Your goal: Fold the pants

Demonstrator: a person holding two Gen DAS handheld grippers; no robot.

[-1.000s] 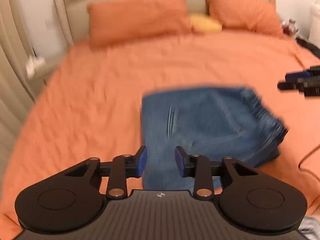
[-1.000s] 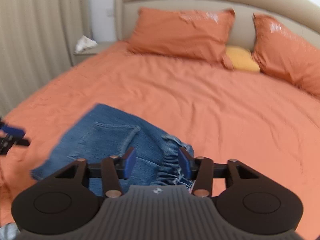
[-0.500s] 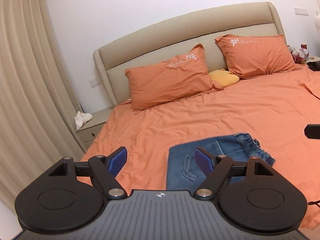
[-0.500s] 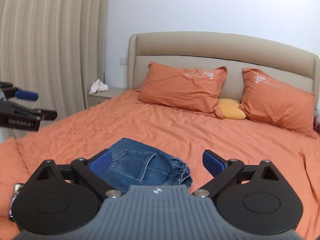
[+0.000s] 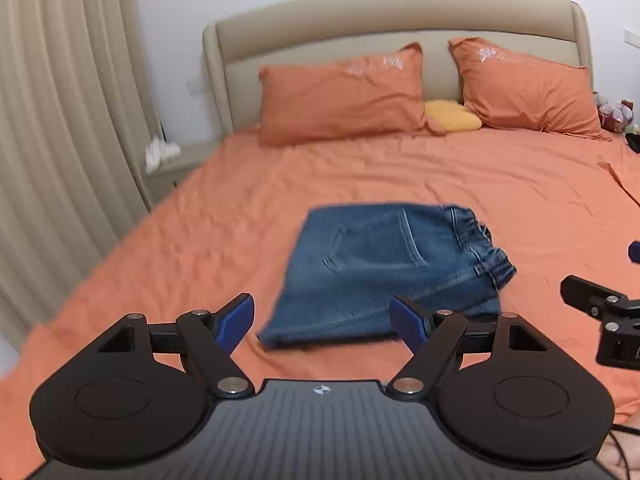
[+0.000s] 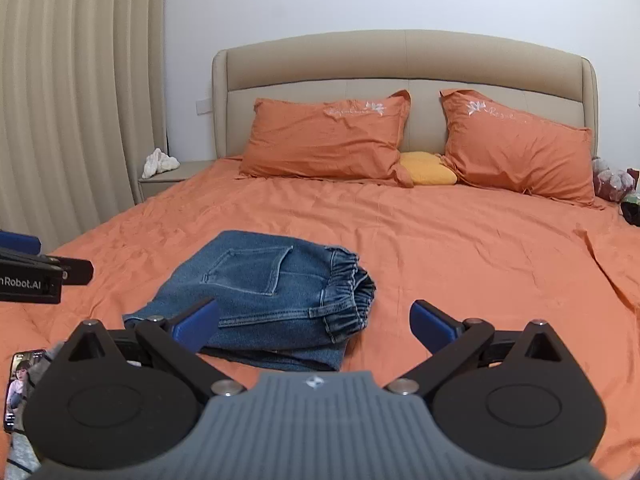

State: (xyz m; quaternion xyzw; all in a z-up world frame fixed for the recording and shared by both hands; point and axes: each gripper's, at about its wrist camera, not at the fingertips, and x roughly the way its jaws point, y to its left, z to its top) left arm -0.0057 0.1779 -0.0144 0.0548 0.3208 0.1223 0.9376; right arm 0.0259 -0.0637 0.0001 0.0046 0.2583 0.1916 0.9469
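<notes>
The blue denim pants (image 5: 384, 264) lie folded into a compact rectangle on the orange bed sheet (image 5: 240, 216), back pocket up, elastic waistband at the right. They also show in the right wrist view (image 6: 264, 288). My left gripper (image 5: 322, 322) is open and empty, held above the sheet just short of the pants' near edge. My right gripper (image 6: 314, 326) is open wide and empty, above the near right corner of the pants. Each gripper shows at the edge of the other's view, the right one (image 5: 600, 316) and the left one (image 6: 36, 276).
Two orange pillows (image 6: 324, 140) (image 6: 516, 144) and a small yellow cushion (image 6: 428, 168) lean on the beige headboard (image 6: 404, 60). A nightstand (image 6: 168, 174) with a white object stands left by the curtain. A phone (image 6: 18, 388) lies at the bed's near left.
Both grippers have pulled back and up from the pants and opened wider. The left wrist view has dropped and swung right over the last half second. The pants stay folded in place.
</notes>
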